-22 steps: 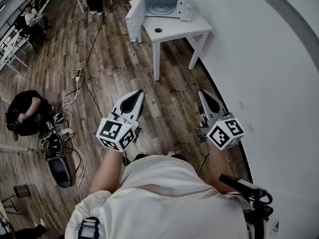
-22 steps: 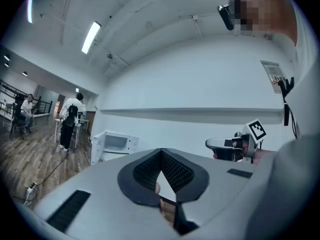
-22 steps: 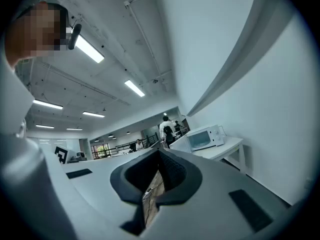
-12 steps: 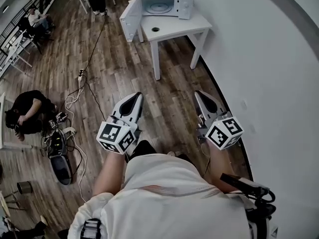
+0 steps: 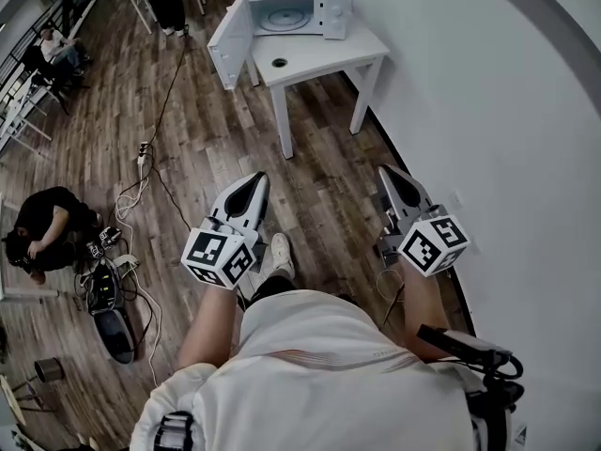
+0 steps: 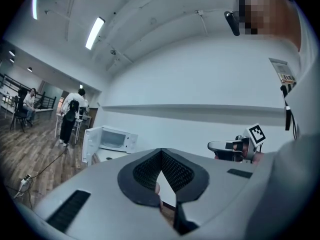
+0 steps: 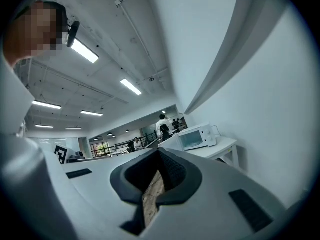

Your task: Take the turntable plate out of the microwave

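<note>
Your left gripper [image 5: 255, 184] and right gripper [image 5: 391, 180] are both closed, with nothing between the jaws. The turntable plate [image 5: 282, 17] lies well ahead of both sets of jaw tips. It sits flat inside the microwave [image 5: 335, 12], whose door [image 5: 228, 50] stands open. It is probably glass: stiff, fairly heavy, slick and breakable. Pinch its near rim firmly and keep it level. There is one plate, one microwave, one white table [image 5: 329, 59] and two grippers.

pale round turntable plate [image 5: 280, 17]: details too small | small dark round object [image 5: 279, 63] on white table [image 5: 329, 54]: unidentifiable
</note>
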`<action>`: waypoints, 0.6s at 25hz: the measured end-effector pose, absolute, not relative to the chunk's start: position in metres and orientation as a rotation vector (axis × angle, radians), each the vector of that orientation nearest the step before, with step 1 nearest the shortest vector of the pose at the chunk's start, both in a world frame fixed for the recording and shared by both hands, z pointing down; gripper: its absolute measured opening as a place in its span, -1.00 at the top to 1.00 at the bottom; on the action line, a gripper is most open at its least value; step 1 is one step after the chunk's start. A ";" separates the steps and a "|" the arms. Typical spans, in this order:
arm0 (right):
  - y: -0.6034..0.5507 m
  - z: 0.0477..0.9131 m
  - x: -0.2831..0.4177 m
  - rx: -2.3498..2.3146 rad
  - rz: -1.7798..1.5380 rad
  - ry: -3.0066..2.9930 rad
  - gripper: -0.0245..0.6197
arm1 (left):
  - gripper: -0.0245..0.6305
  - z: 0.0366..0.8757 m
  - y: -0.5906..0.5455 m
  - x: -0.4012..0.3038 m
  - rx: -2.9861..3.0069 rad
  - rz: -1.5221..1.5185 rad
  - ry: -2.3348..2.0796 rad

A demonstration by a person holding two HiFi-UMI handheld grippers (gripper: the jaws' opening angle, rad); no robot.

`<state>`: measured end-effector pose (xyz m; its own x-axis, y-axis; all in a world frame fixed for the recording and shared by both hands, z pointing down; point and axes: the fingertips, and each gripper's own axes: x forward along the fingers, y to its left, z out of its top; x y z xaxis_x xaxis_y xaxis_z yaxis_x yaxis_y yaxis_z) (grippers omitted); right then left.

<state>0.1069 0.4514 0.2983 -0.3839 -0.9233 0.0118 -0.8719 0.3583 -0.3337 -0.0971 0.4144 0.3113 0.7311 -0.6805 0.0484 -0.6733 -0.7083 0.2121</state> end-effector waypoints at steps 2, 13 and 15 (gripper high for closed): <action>0.438 0.298 0.111 -1.643 -0.430 2.427 0.91 | 0.89 0.312 0.399 -0.092 2.722 -0.056 -1.062; 0.319 0.300 0.085 -1.638 -0.456 2.475 0.91 | 0.89 0.312 0.279 -0.106 2.691 -0.092 -1.062; 0.297 0.296 0.078 -1.644 -0.453 2.477 0.91 | 0.89 0.311 0.256 -0.110 2.694 -0.090 -1.055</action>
